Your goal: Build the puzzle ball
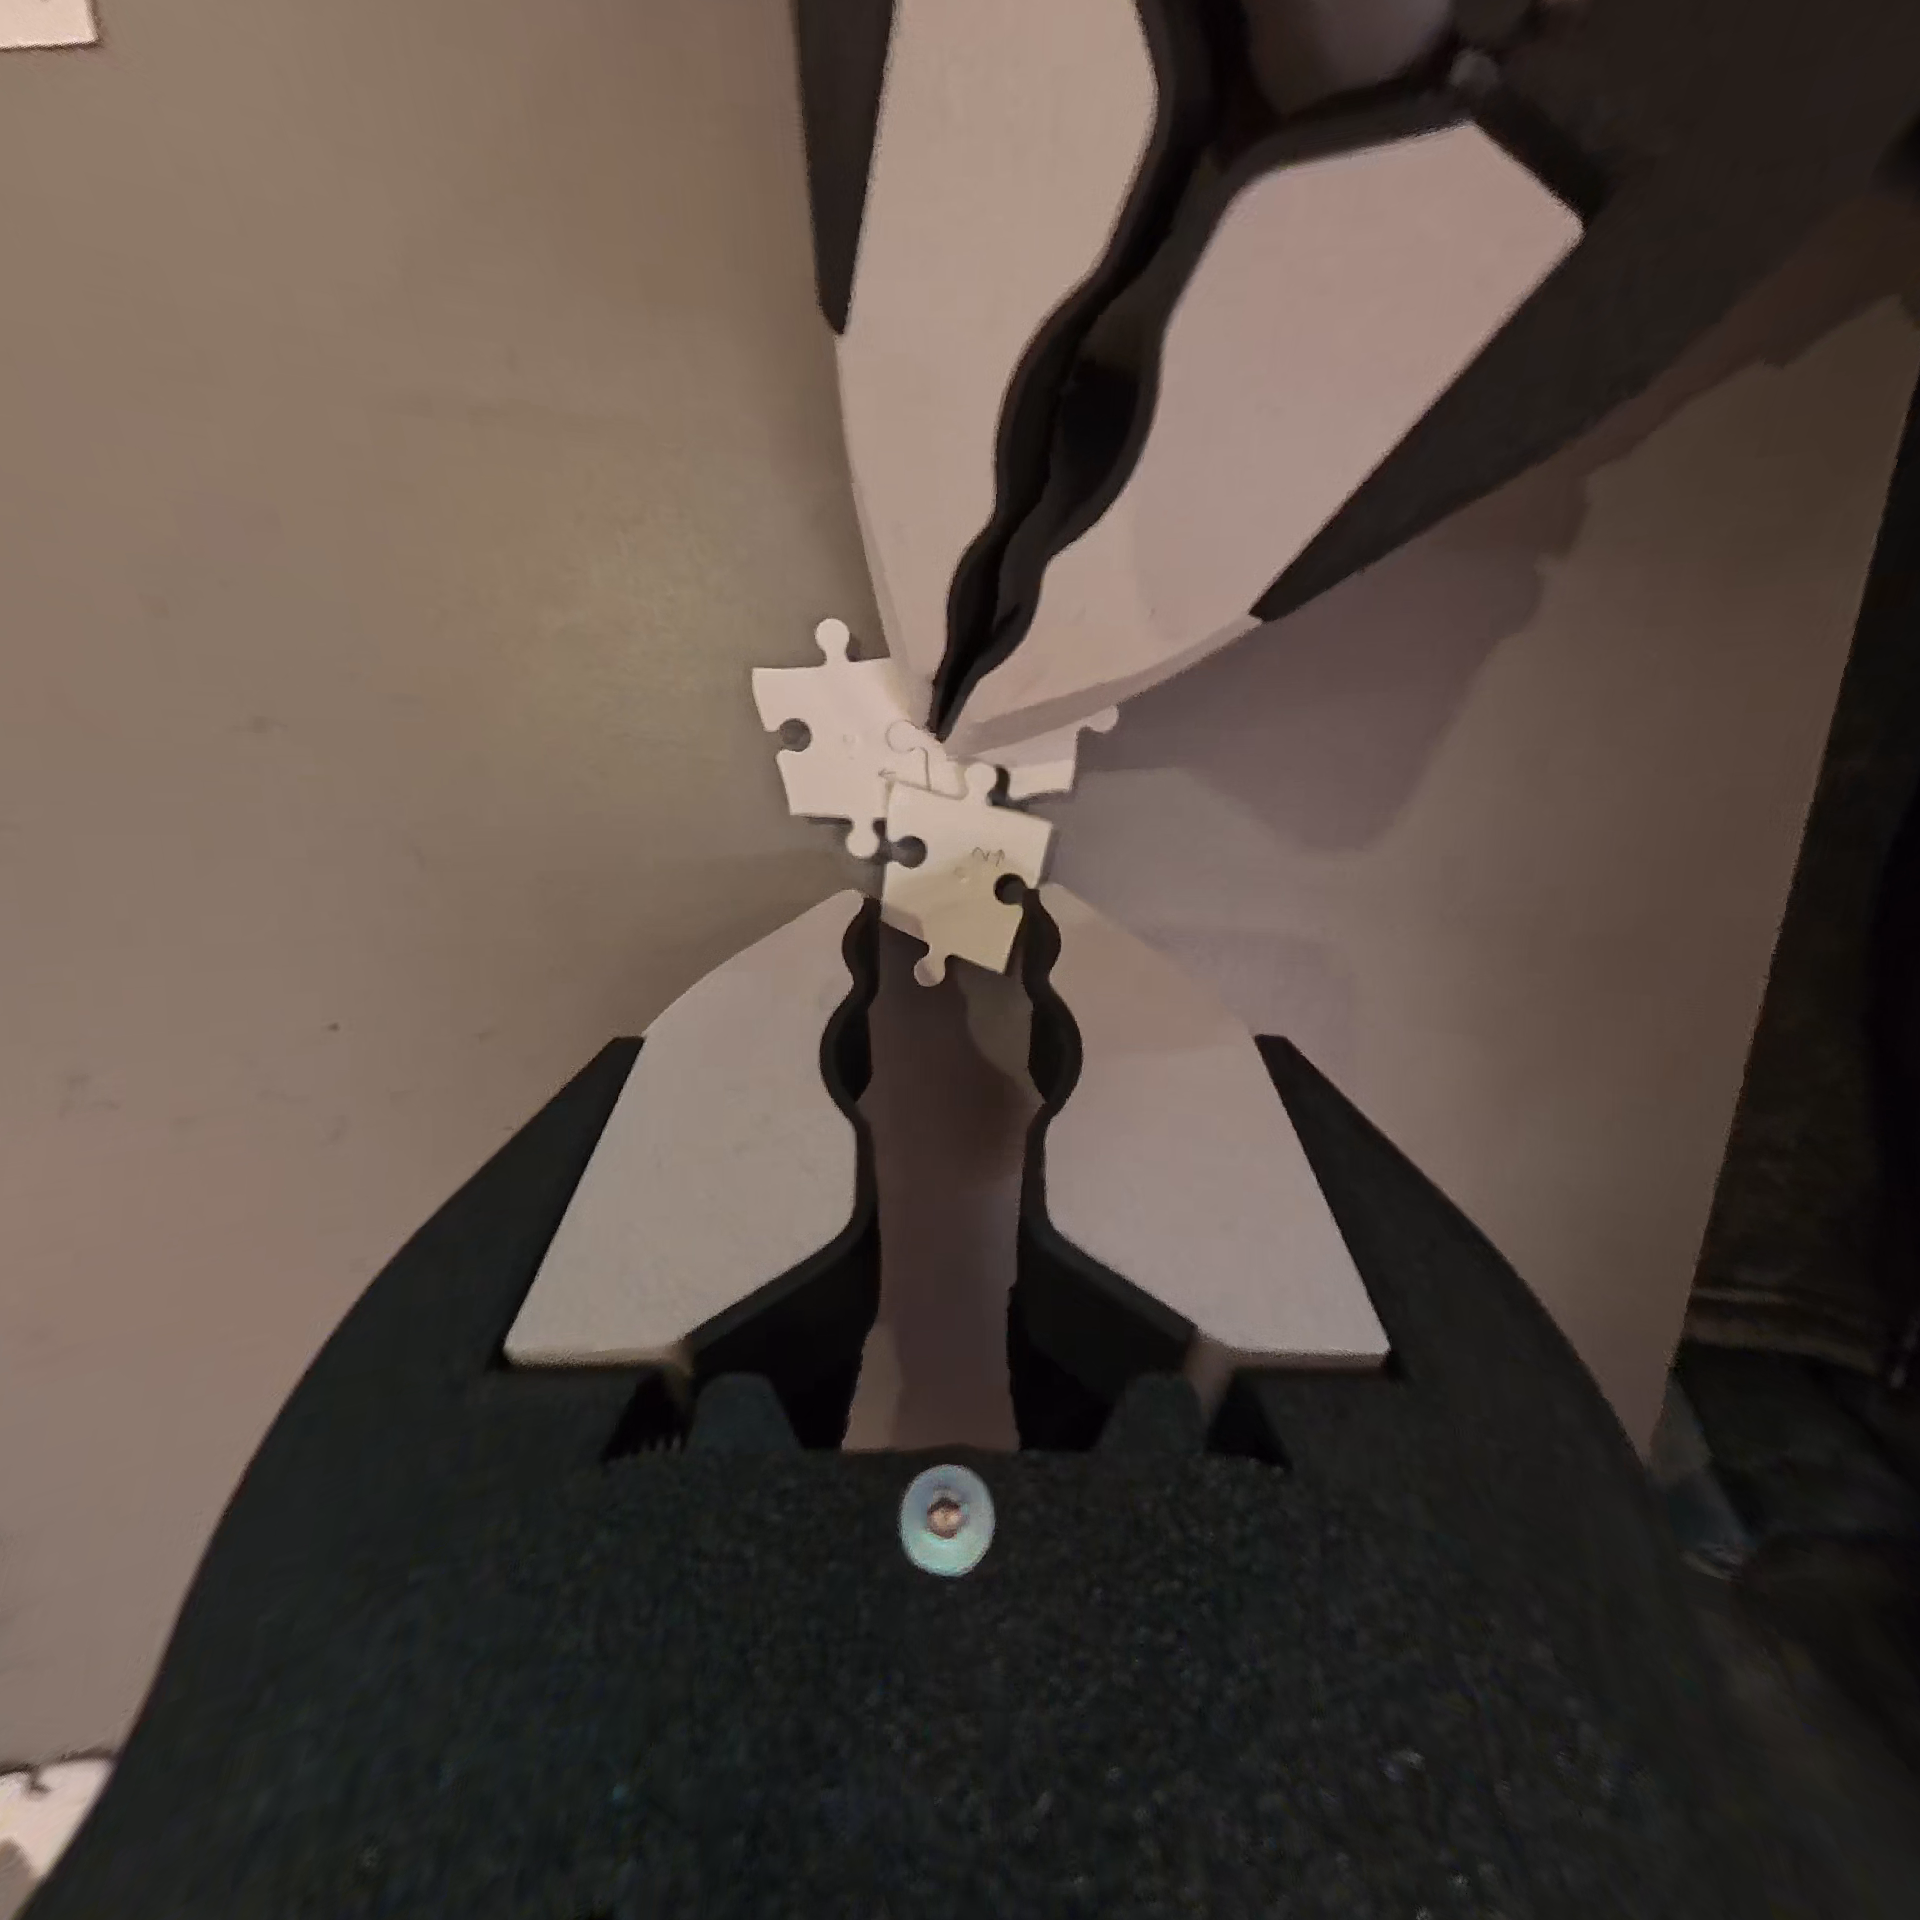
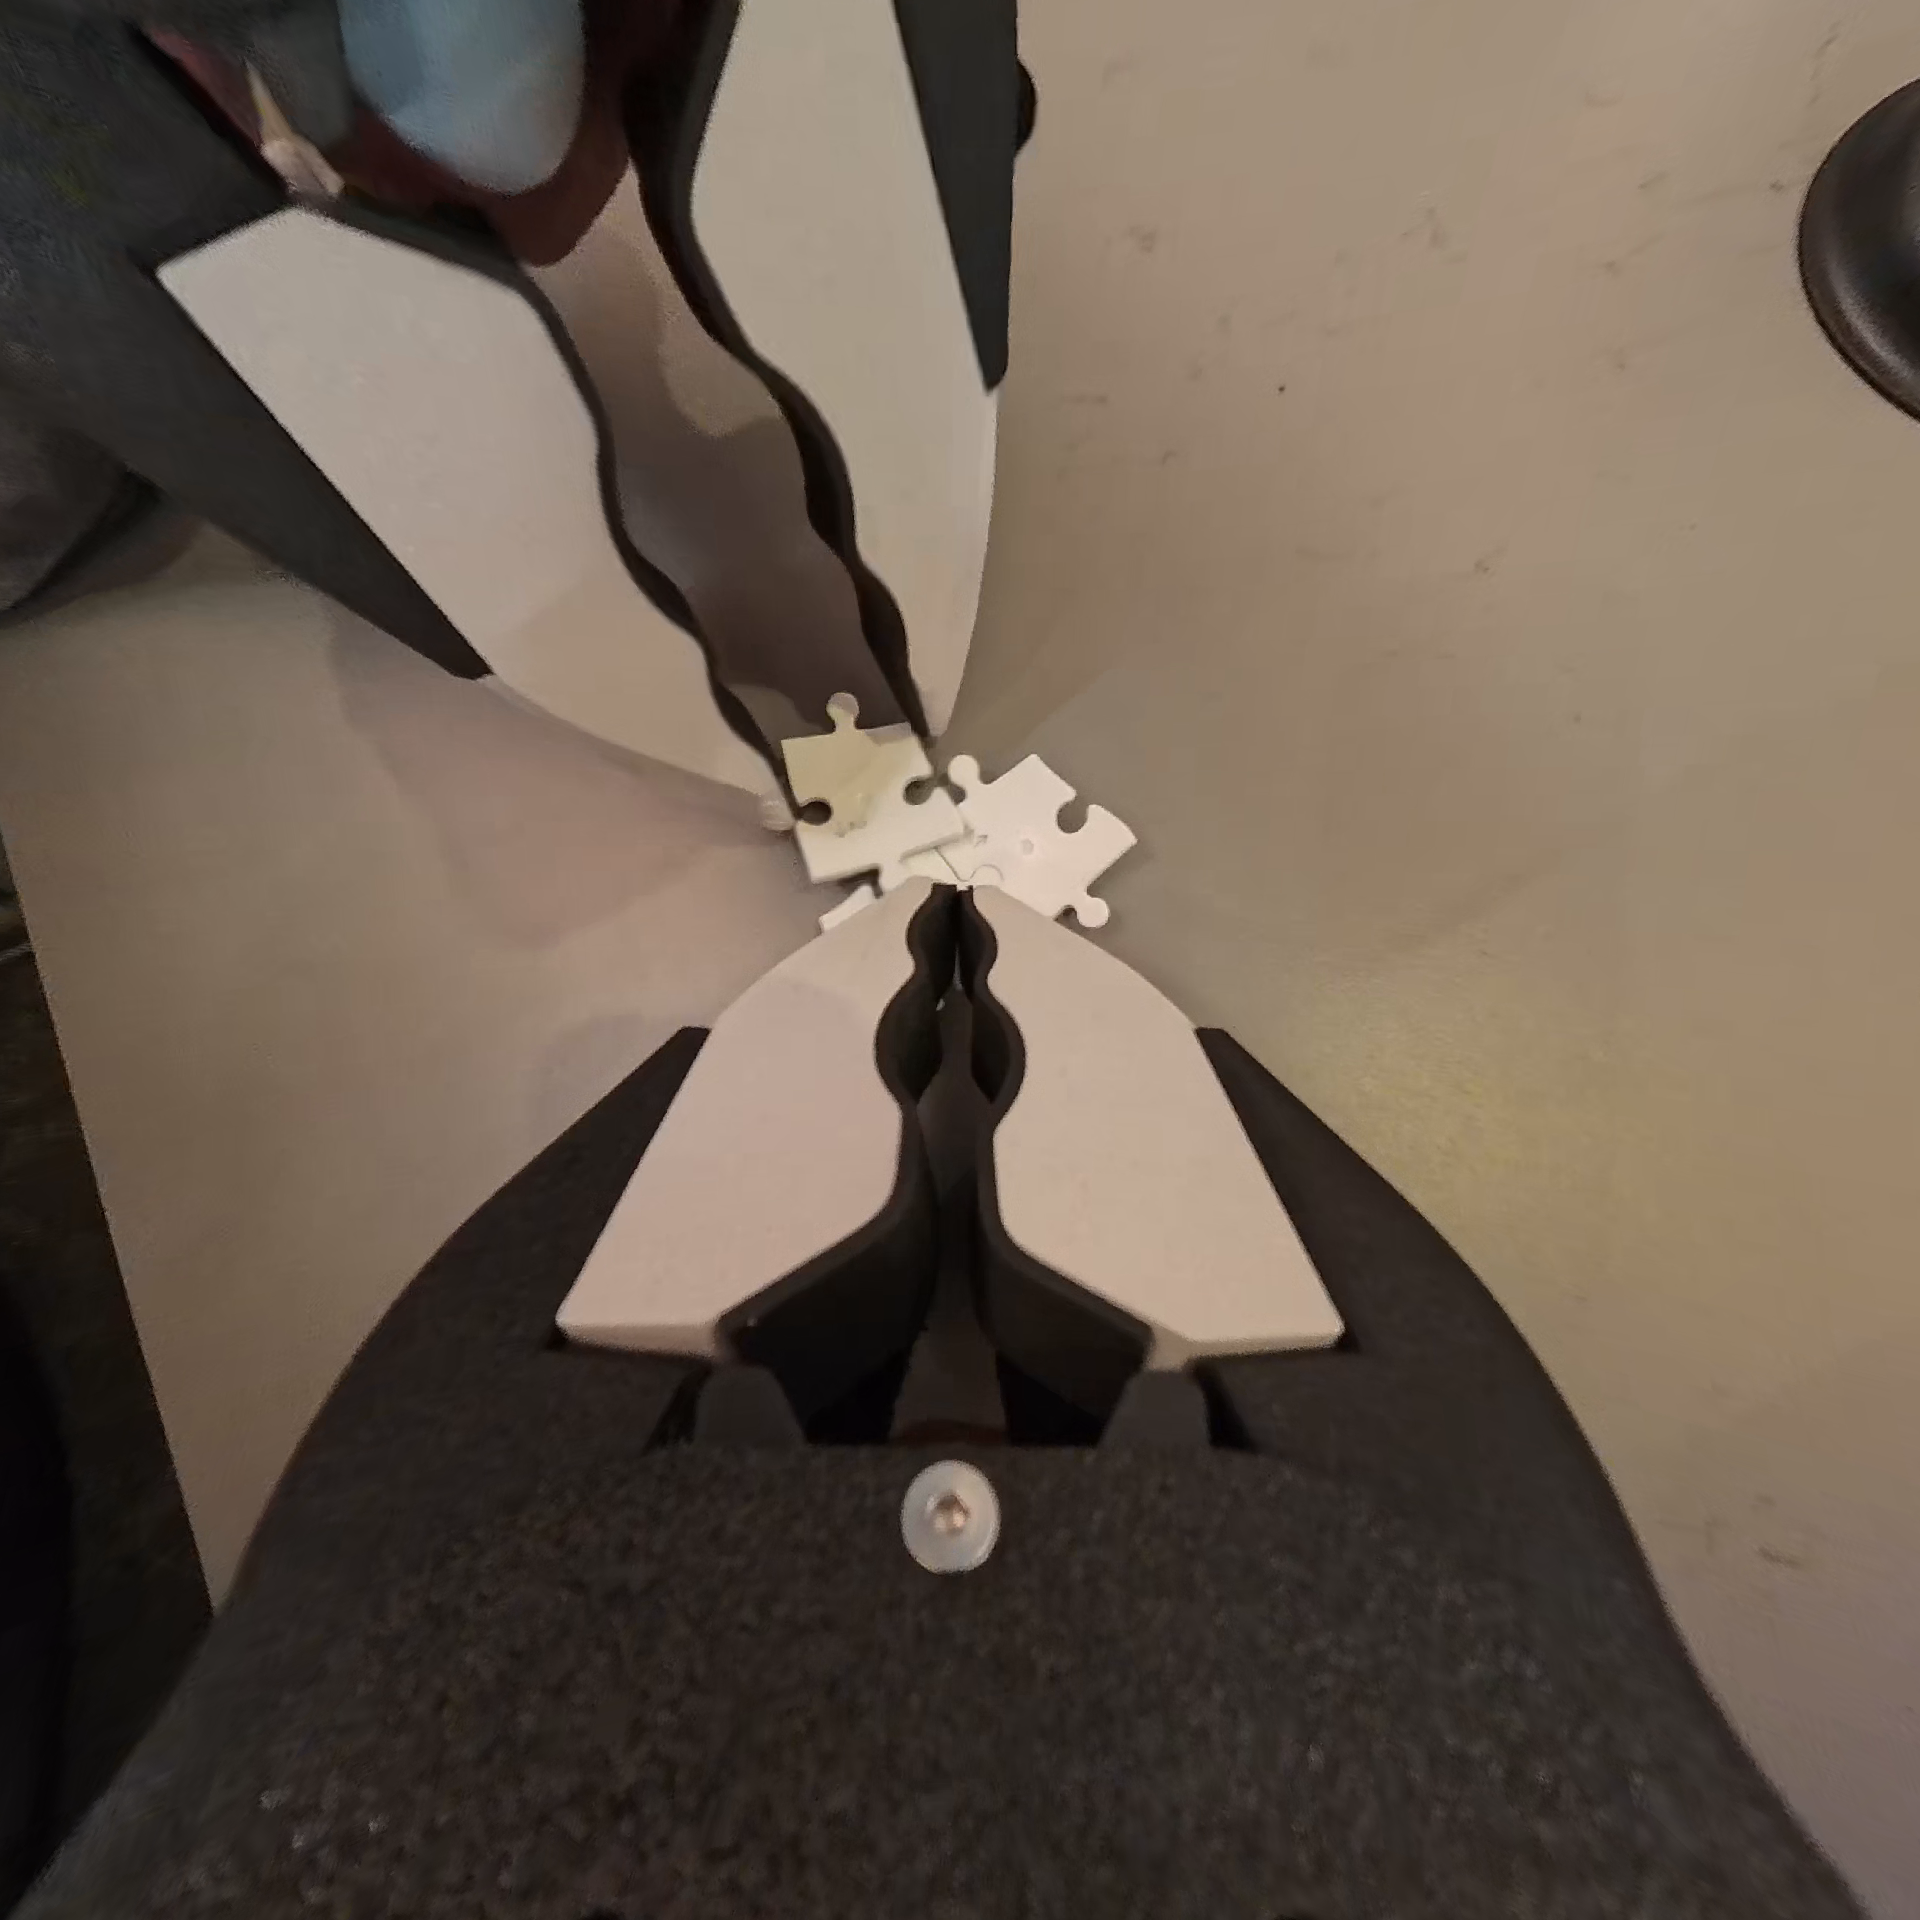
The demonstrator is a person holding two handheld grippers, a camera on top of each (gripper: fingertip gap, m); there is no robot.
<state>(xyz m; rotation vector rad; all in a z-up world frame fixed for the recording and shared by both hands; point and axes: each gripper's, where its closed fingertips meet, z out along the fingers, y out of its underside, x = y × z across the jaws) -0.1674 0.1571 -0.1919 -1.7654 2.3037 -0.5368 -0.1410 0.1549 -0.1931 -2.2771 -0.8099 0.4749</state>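
Landmark: joined white pieces [image 1: 831,743].

- Nearest, left wrist view: left gripper [image 1: 951,914] pinching loose cream piece [image 1: 961,883] by its two side edges, fingers parted only by piece's width.
- Loose piece tilted, upper edge overlapping joined pieces' near edge; knob [image 1: 977,777] seemingly not seated.
- Beyond joined pieces: right gripper [image 1: 951,707] pressed together on their far part.
- Both held above grey table [image 1: 312,520].
- Judged: seating called for push straight ahead along left fingers, toward right tips.
- Farther off: stray pieces [image 1: 47,1787] at table edge.

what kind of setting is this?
Probably an indoor tabletop workstation: a plain grey table, white puzzle pieces held between both grippers, and a dark round object at the table's edge. Little else shows.
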